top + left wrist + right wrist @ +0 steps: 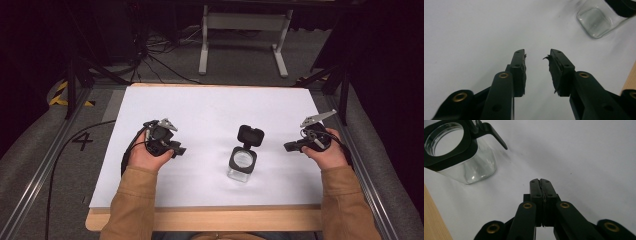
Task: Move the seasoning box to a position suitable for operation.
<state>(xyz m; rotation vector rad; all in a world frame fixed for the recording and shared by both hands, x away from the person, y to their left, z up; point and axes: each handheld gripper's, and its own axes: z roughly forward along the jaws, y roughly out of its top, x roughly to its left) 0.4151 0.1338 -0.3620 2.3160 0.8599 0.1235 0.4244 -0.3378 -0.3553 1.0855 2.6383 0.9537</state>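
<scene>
A clear square glass jar (242, 163) with a black collar and a flipped-back black lid (250, 135) stands on the white sheet (200, 110), between my two hands. Its glass base (596, 21) appears at the upper right of the left gripper view. Its open mouth (447, 138) is at the upper left of the right gripper view. My left gripper (178, 149) is to the jar's left and stands open (537, 57), with nothing between its worn pads. My right gripper (289, 147) is to the jar's right, its jaws pressed together (540, 181) and empty.
The sheet covers a wooden table whose front edge (210, 220) is bare. Metal rails (45, 165) run along both sides. A white stand (245, 22) and black cables (160, 55) lie on the floor beyond the table.
</scene>
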